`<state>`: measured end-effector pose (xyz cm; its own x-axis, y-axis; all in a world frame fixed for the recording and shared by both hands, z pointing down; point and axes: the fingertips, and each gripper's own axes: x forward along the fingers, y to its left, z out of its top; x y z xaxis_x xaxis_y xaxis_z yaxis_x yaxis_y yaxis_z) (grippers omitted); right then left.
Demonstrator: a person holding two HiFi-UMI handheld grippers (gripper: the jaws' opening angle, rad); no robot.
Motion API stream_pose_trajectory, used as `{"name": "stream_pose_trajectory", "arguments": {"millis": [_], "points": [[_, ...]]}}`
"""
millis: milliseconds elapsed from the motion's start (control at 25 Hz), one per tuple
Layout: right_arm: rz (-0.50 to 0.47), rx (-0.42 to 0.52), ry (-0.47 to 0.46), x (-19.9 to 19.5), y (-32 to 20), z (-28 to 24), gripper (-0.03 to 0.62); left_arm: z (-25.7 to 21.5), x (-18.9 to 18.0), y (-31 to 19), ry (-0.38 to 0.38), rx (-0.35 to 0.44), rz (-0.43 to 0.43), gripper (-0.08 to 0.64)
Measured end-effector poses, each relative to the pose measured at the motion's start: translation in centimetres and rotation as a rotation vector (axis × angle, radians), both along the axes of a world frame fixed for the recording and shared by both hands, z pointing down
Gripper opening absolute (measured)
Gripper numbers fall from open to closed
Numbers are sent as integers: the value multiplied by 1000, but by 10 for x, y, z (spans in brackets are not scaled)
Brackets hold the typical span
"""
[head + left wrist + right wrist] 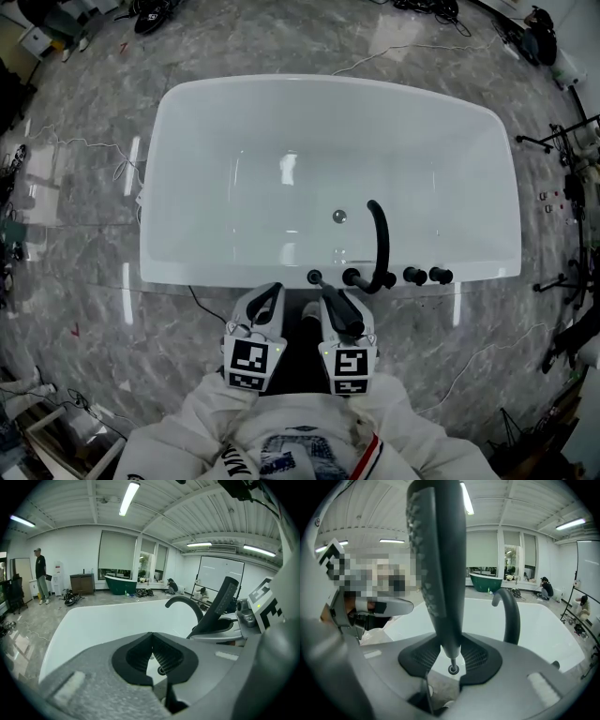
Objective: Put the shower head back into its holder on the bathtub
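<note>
Between right gripper [451, 654] jaws: shower head [438, 573] clamped, above holder [453, 669].

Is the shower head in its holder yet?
Out. The right gripper holds the shower head with its tip above the round holder on the bathtub rim.

Puffy white sleeves [202, 422]; two grey hand-held grippers [274, 290], black-padded, with square-marker cubes [251, 362].

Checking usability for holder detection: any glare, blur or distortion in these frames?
Head view: glare patches on the bathtub and the glossy floor; edges bow, fisheye. Right gripper view: the shower head in the right gripper fills the centre, dark and slightly soft; mosaic patch at left. Left gripper view: strong barrel distortion, light strips blown out.
</note>
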<state>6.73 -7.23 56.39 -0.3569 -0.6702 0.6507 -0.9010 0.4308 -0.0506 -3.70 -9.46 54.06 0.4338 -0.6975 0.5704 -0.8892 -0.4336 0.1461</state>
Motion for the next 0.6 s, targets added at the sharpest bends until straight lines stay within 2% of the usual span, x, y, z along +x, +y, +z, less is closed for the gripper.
{"name": "stream_pose_trajectory", "arguments": {"millis": [360,600], "points": [[-24,1,9,-3,-3,18,137,26,-3,0,21,-2,-39,2],[-20,-4,10,-5,-4,31,137,38,-6,-2,9,2,-42,2]]}}
